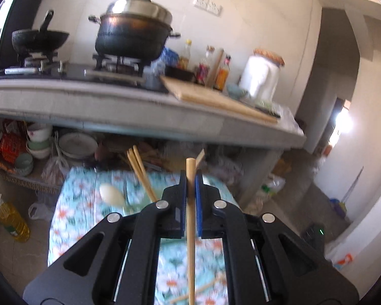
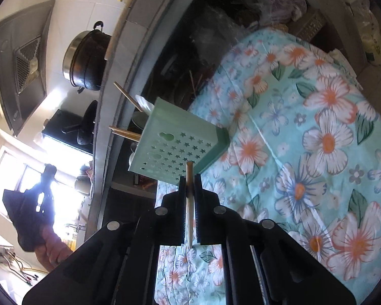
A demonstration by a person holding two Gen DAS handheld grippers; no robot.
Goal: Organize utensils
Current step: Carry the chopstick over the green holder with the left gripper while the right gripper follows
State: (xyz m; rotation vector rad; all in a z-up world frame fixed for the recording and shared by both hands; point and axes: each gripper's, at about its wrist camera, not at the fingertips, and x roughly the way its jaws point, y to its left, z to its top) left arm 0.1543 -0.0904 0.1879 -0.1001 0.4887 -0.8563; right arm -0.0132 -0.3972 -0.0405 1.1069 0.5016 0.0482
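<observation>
My left gripper (image 1: 190,178): black body, blue pads (image 1: 198,190), silver screws. My right gripper (image 2: 190,180): identical black frame.

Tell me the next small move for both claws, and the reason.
Probably carry each chopstick to the green holder: the left claw grips one chopstick, the right claw another, and two chopsticks already stand there.

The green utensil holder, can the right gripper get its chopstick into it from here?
Probably yes. The right gripper grips a chopstick just short of the green utensil holder, nothing between them, though the holder's opening faces away, so it must come round.
</observation>
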